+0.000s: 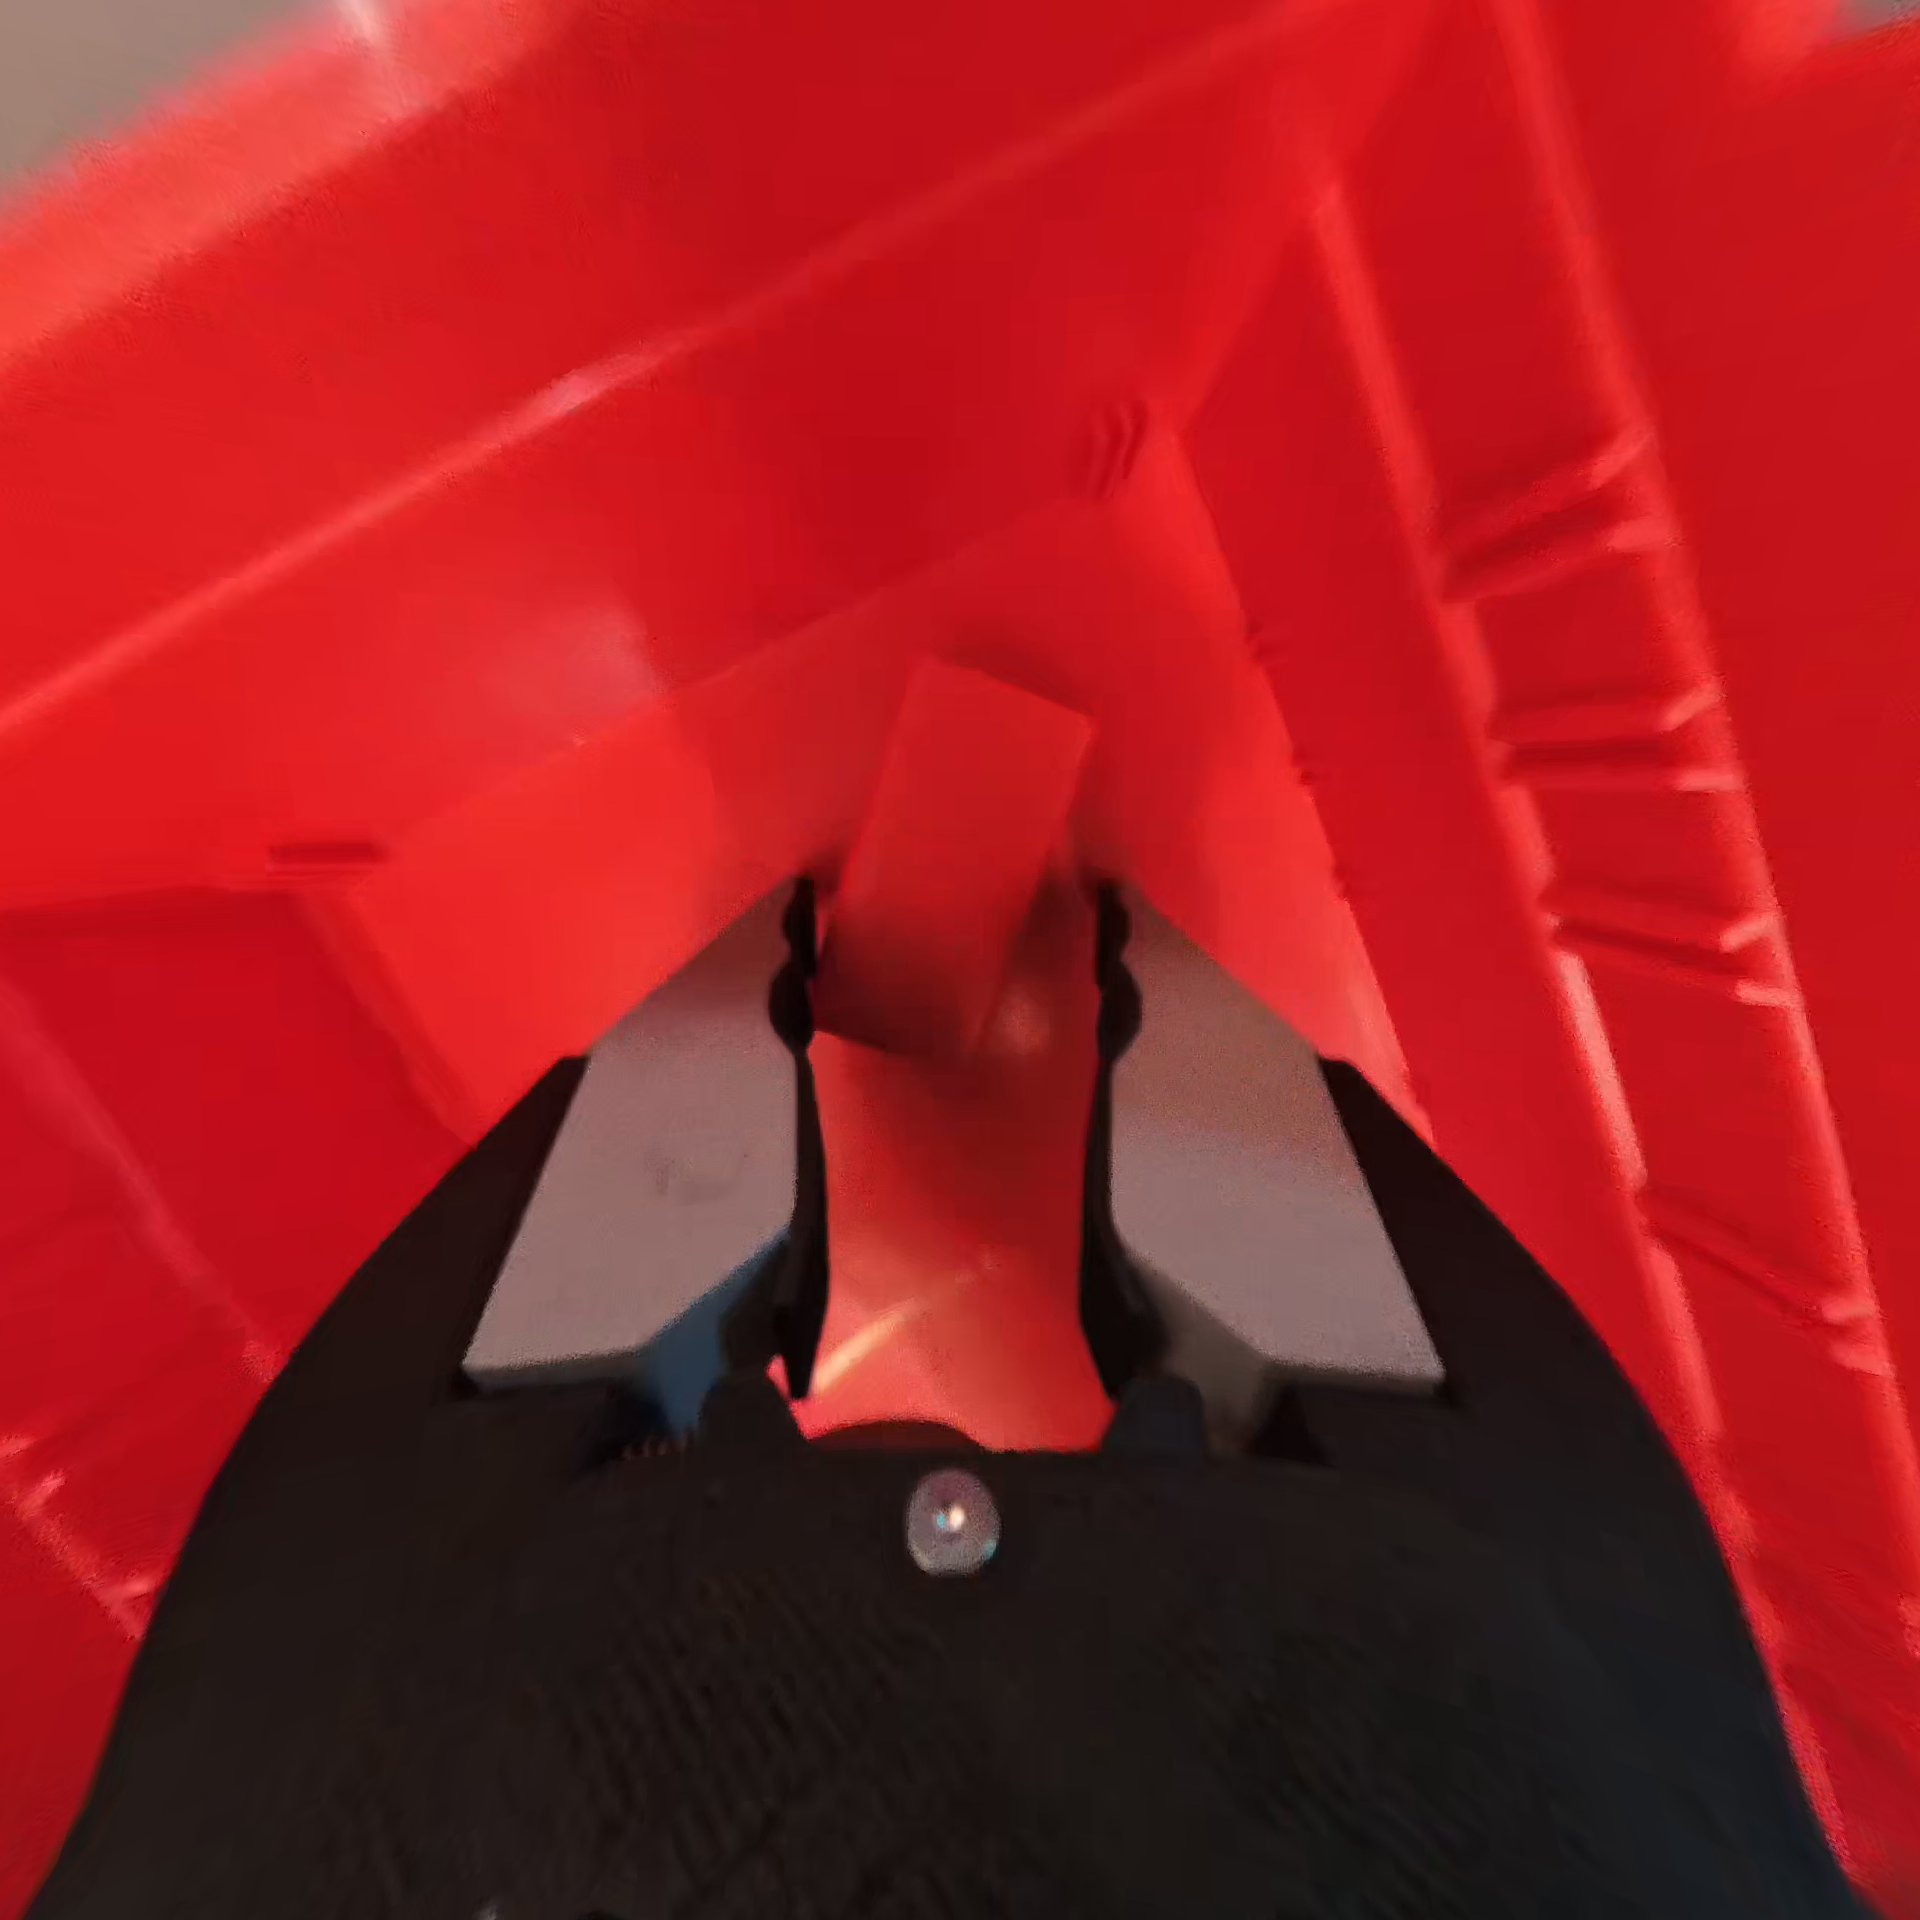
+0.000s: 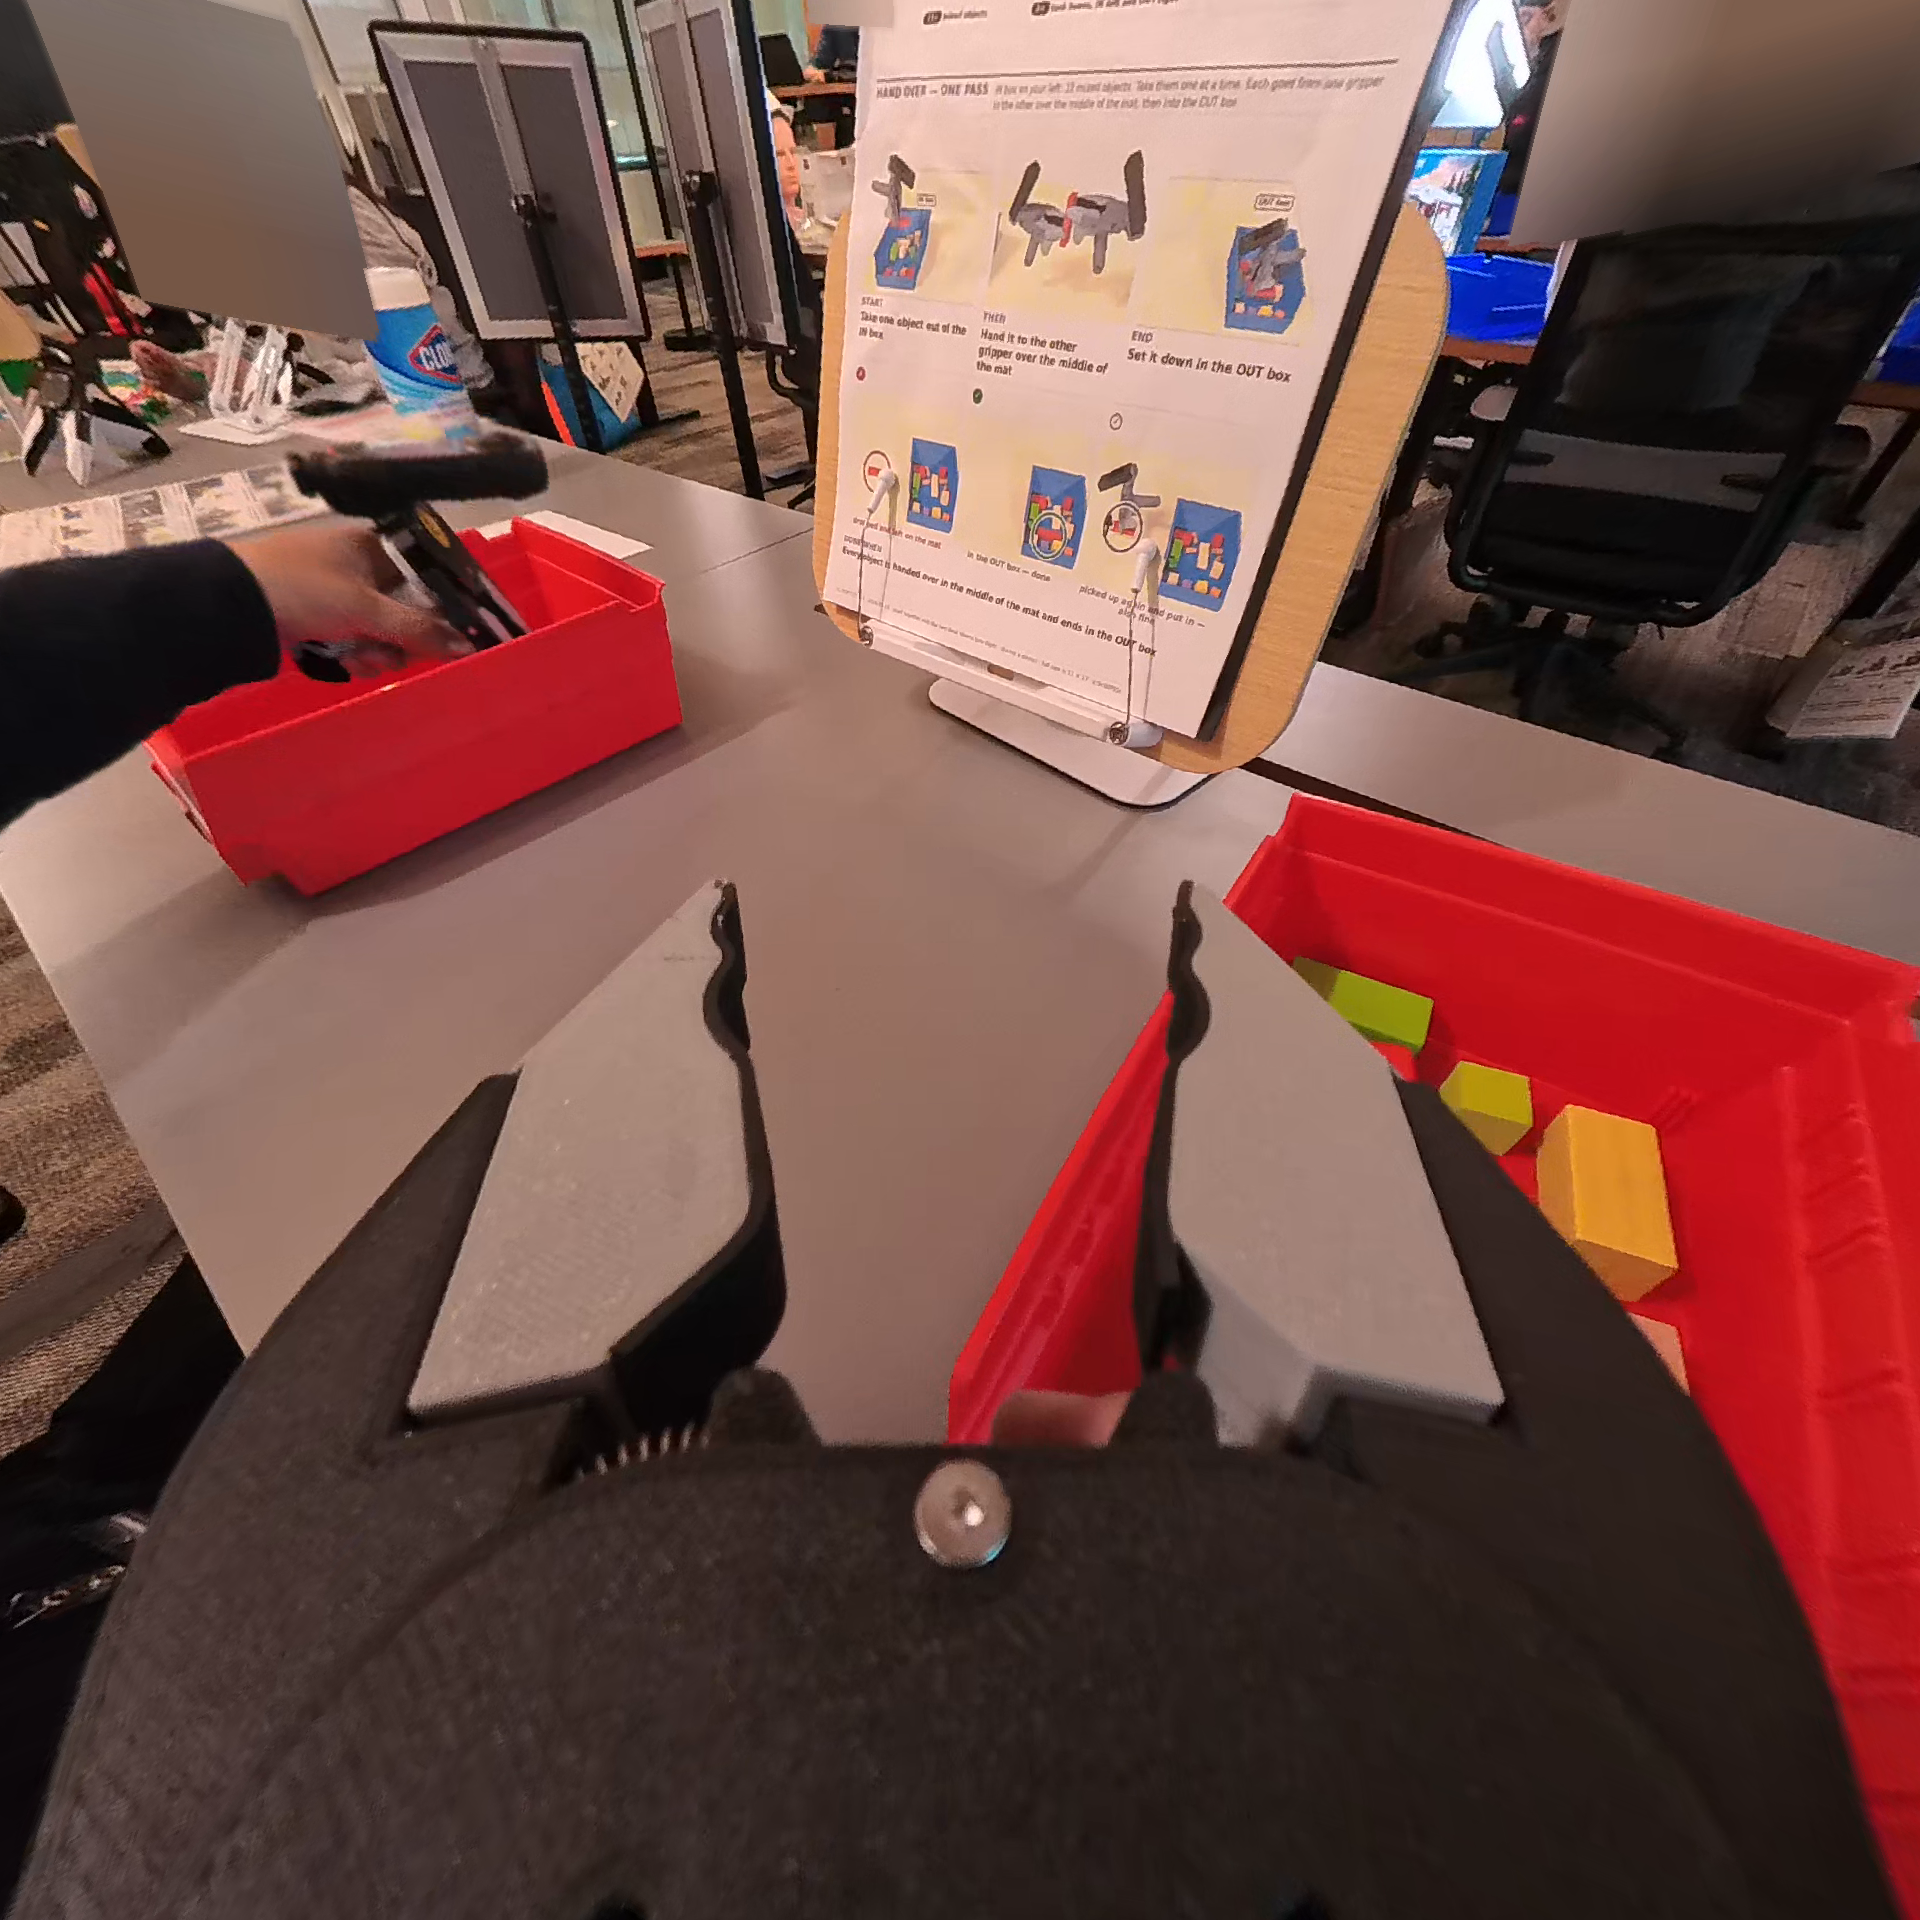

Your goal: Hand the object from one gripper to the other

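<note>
Left gripper (image 1: 951, 904) reaching down inside a red plastic bin (image 1: 520, 520), everything smeared by blur. A red rectangular block (image 1: 956, 862) is sitting between its part-open fingers; whether the pads are pressing it, cannot tell. Right gripper (image 2: 951, 904) hovering wide open and bare over grey tabletop (image 2: 883, 831), its right finger hiding part of another red bin (image 2: 1558, 914) holding green and yellow blocks (image 2: 1600, 1195)

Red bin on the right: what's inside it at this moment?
The red bin holds two green blocks and a yellow block. The right gripper covers its near part, so more may be hidden.
</note>
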`<state>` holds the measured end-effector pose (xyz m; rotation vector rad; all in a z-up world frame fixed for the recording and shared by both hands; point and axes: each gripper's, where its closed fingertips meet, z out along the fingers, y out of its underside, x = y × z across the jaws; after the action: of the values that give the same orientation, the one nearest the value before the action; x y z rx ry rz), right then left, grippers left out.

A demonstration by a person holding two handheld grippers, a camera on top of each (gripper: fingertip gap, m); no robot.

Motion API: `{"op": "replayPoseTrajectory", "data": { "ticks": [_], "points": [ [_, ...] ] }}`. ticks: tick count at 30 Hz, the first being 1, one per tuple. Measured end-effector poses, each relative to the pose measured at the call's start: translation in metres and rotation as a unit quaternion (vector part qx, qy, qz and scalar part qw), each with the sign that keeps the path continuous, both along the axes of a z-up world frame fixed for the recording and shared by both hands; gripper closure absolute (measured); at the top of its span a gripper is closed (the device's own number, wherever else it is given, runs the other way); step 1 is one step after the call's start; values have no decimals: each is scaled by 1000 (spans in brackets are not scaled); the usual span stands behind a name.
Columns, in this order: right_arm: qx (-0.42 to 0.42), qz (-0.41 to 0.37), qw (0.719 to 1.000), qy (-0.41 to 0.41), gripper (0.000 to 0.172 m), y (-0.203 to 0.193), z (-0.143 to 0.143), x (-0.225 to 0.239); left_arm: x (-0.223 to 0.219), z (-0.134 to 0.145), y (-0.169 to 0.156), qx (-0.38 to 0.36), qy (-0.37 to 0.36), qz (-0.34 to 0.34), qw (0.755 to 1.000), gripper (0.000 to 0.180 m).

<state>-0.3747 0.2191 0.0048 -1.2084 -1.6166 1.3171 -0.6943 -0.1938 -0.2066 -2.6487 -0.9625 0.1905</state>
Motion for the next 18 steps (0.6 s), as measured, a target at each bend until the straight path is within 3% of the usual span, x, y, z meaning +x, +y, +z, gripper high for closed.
{"op": "replayPoseTrajectory", "data": {
  "ticks": [1, 5, 7, 9, 13, 16, 18],
  "points": [
    [1, 2, 1000, 0, 91, -1, 0, 0, 0, 3, 4, 17, 2, -6, 1000, 149],
    [1, 17, 1000, -4, 92, -8, -3, 3, 4, 9, -7, -18, 35, -32, 999, 151],
    [-4, 33, 999, -9, 93, -15, -5, 3, 8, 31, -8, -25, 95, -44, 994, 151],
    [-18, 58, 998, -11, 94, -27, -6, 3, 18, 72, 0, -8, 175, -48, 983, 150],
    [-52, 134, 989, -19, 95, -71, -7, 2, 102, 163, 65, 98, 305, -121, 940, 151],
    [-85, 206, 974, -32, 94, -118, -10, 6, 181, 191, 121, 126, 383, -192, 895, 151],
    [-113, 209, 971, -26, 94, -138, -10, 1, 220, 194, 146, 107, 443, -229, 860, 150]
  ]
}}
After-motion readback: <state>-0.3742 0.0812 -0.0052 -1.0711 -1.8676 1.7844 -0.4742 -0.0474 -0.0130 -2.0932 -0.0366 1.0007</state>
